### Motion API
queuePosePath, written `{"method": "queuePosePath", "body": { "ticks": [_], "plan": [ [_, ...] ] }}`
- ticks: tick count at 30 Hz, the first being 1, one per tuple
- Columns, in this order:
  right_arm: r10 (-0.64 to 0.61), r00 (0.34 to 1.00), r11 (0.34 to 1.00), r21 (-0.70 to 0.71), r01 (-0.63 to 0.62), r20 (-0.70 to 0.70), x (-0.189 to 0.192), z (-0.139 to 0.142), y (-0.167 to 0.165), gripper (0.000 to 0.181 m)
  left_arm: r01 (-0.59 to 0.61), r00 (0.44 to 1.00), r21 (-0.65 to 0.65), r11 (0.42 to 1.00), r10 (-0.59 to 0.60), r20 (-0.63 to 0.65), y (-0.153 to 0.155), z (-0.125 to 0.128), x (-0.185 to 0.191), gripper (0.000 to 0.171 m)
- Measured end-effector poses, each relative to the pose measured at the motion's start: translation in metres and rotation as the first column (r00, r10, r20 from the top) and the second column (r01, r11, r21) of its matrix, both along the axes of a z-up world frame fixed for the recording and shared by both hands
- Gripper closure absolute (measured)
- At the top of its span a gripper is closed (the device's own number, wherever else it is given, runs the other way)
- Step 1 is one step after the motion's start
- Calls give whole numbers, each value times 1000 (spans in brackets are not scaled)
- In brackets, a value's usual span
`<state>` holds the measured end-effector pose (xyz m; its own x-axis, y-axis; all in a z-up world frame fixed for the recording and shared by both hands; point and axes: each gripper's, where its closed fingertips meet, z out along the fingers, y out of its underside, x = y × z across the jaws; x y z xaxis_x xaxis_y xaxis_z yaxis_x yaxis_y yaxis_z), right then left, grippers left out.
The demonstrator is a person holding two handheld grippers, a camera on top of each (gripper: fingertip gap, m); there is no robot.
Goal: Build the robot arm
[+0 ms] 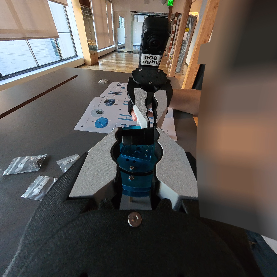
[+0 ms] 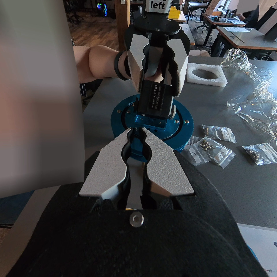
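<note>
My left gripper (image 1: 138,131) is shut on a black servo block (image 1: 137,137) and holds it just above a blue square bracket (image 1: 137,151) on top of a blue round base (image 1: 134,184). In the right wrist view the left gripper (image 2: 157,91) holds the servo (image 2: 154,102) upright over the bracket (image 2: 148,121) and base (image 2: 172,139). My right gripper (image 2: 136,129) has its jaws nearly together, with its tips at the near edge of the bracket. I cannot tell if anything thin is between them. It also shows in the left wrist view (image 1: 150,126), just behind the servo.
The base stands on a dark grey table (image 1: 45,119). Small bags of screws (image 2: 209,149) (image 1: 25,164) lie beside it. An instruction sheet (image 1: 102,113) lies behind. A white foam ring (image 2: 206,75) and crumpled clear plastic (image 2: 247,90) lie farther off. A person's forearm (image 2: 96,63) is close. My right fingertips sit around 5 cm from my left ones.
</note>
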<state>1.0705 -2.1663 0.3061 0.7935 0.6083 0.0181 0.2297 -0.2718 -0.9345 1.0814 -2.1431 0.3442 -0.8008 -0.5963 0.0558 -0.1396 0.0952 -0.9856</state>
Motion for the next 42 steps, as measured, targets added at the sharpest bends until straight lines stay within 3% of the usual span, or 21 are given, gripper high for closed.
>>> {"method": "queuePosePath", "body": {
  "ticks": [13,29,39,42],
  "plan": [
    [17,995,1000,-25,-20,-103,-1,0,1,180,-9,998,-84,996,4,-56,0,5,1,130],
    [-25,998,999,26,27,-57,5,9,3,180,-44,997,-100,994,36,-74,-4,12,0,130],
    [-32,998,999,19,34,-56,7,7,3,181,-17,1000,-72,997,16,-5,-8,10,-2,130],
    [-27,998,1000,14,28,-48,5,5,3,181,-20,997,-22,1000,22,73,-10,14,-8,130]
  ]
}}
